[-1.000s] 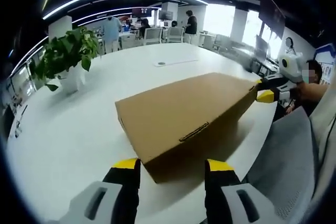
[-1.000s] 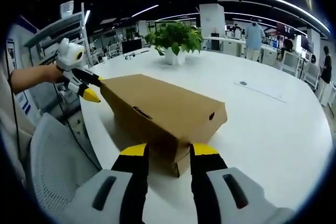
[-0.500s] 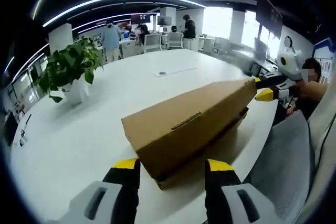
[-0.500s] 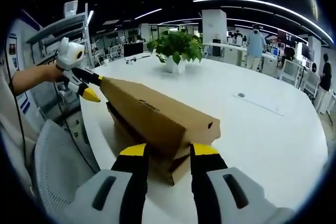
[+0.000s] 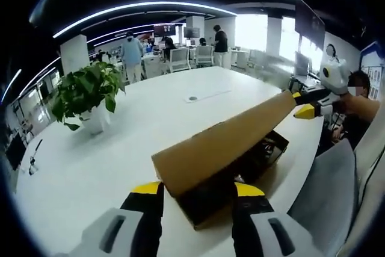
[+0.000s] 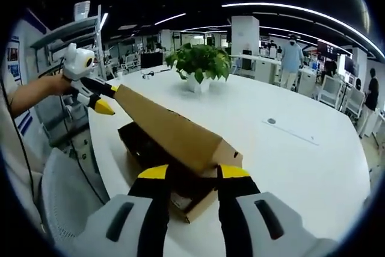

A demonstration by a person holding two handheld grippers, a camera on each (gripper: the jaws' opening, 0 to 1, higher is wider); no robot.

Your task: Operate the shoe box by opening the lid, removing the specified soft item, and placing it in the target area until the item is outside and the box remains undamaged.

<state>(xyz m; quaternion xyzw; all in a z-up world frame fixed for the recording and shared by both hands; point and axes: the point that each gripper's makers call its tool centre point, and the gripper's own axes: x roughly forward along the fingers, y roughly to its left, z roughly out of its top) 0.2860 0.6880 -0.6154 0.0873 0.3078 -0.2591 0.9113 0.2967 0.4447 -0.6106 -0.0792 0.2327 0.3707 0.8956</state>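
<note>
A brown cardboard shoe box point(image 5: 195, 216) point(image 6: 194, 204) lies on the white table near its edge. Its lid point(image 5: 222, 145) point(image 6: 174, 133) is raised at the front and slopes up, leaving a gap over the base. Something dark point(image 5: 267, 147) point(image 6: 144, 147) shows inside; I cannot make out what. My left gripper point(image 5: 197, 189) has one end of the lid's front edge between its jaws. It also shows as the left gripper point(image 6: 108, 99), with a hand behind it. My right gripper point(image 6: 194, 173) holds the other end and appears far off as the right gripper point(image 5: 304, 103).
A potted green plant point(image 5: 87, 91) point(image 6: 198, 61) stands on the round white table point(image 5: 120, 148) point(image 6: 289, 148) beyond the box. A grey mesh chair point(image 5: 325, 191) point(image 6: 66, 191) sits at the table's near edge. People and desks are far behind.
The lid's front edge has risen with both grippers, from flat on the box to steeply tilted. The dark inside of the box now shows under it.
</note>
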